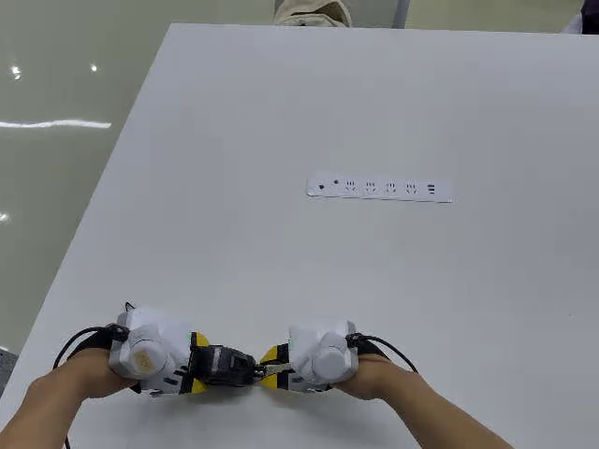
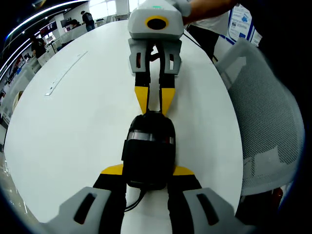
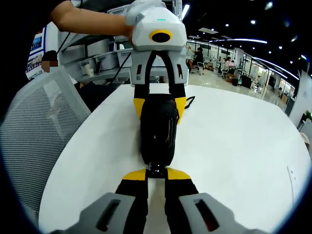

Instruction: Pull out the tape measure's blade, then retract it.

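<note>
A black tape measure (image 1: 223, 365) lies between the two grippers near the table's front edge. My left gripper (image 1: 198, 362) is shut on its body, the yellow-tipped jaws clamping both sides of the case (image 2: 150, 146). My right gripper (image 1: 271, 368) faces it from the other side, its jaws closed together on the small blade end tab (image 3: 156, 169) at the case's mouth. In the left gripper view the right gripper (image 2: 154, 100) points straight back at me. The right gripper view shows the left gripper (image 3: 159, 106) behind the tape measure (image 3: 158, 126). No length of blade shows outside the case.
A white power strip (image 1: 379, 189) lies flat in the middle of the white table (image 1: 281, 122). A grey mesh chair (image 2: 273, 122) stands by the table's near edge. Shoes of a person (image 1: 312, 11) show beyond the far edge.
</note>
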